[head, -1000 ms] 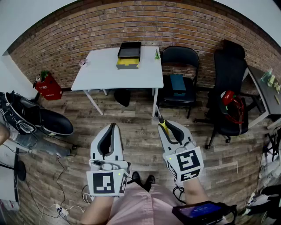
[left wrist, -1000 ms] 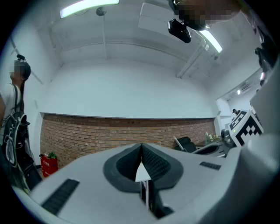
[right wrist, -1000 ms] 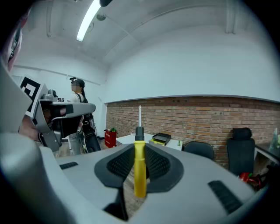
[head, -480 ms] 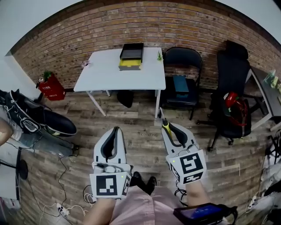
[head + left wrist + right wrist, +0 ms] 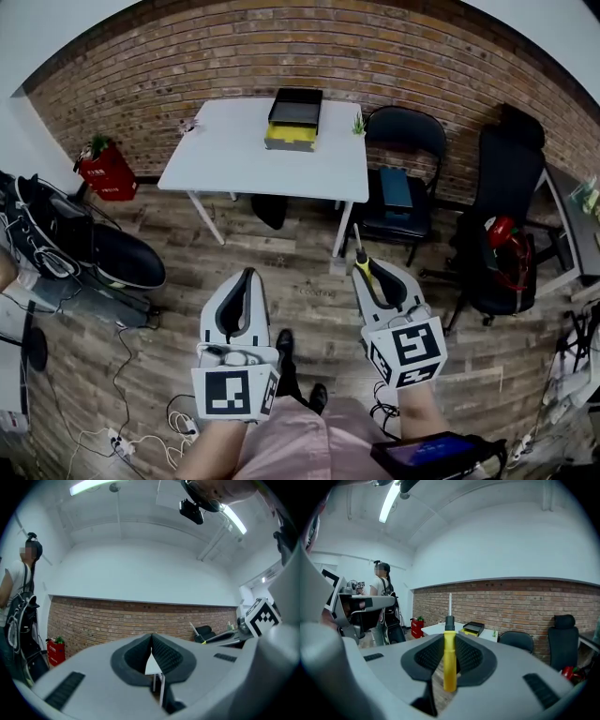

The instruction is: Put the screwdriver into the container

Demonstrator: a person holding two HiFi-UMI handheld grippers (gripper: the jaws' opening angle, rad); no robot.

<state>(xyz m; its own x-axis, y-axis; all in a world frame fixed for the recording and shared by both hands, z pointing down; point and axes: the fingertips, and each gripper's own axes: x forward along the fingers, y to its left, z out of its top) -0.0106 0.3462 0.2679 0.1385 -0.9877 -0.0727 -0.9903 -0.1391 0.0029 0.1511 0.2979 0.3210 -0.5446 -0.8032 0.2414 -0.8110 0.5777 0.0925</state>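
Two hand-held grippers are carried toward the white table, both well short of its near edge and above the wooden floor. The right gripper has its jaws clamped on the yellow handle of the screwdriver, whose metal shaft projects forward past the pads, toward the table. The left gripper has its jaws pressed together with nothing between them. The container, a black tray over a yellow lower tier, stands at the far edge of the table. The step in hand appears to be carrying the tool to the table. For a clean delivery, the grip should hold firm until the shaft tip is above the tray's open top. The tool is best lowered nearly level, so that it lies flat within the rim rather than bridging it. The small plant at the table's far right corner deserves a margin.
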